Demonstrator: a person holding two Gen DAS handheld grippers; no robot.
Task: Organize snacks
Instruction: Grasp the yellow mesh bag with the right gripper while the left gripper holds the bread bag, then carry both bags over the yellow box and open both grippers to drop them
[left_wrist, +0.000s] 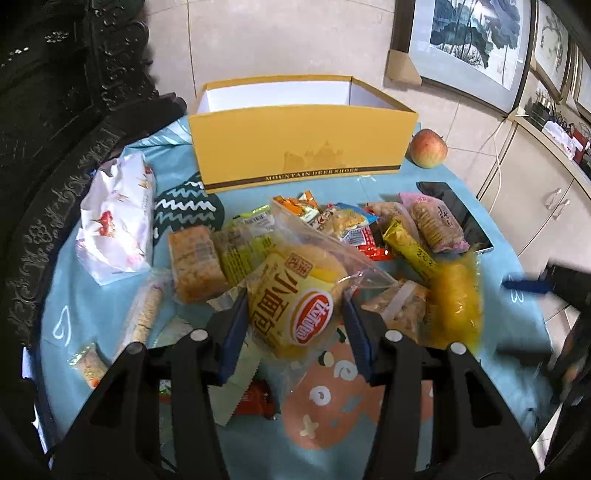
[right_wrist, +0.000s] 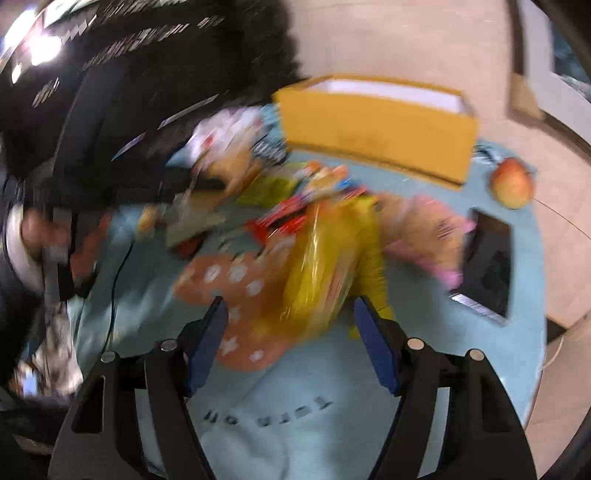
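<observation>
While the open yellow cardboard shoe box (left_wrist: 301, 147) is sitting at the upper centre of the left view with only its white inner walls showing and its floor hidden, the left gripper (left_wrist: 295, 306) is clenching the yellow plastic-wrapped small bread packet (left_wrist: 291, 295) at lower centre, above the pile. Lifting it clear of the neighbouring wrappers before crossing the near wall seems wise. The right gripper (right_wrist: 290, 314), jaws spread and grasping nothing, is hovering over a blurred yellow crinkly packet (right_wrist: 325, 266) at mid-frame.
</observation>
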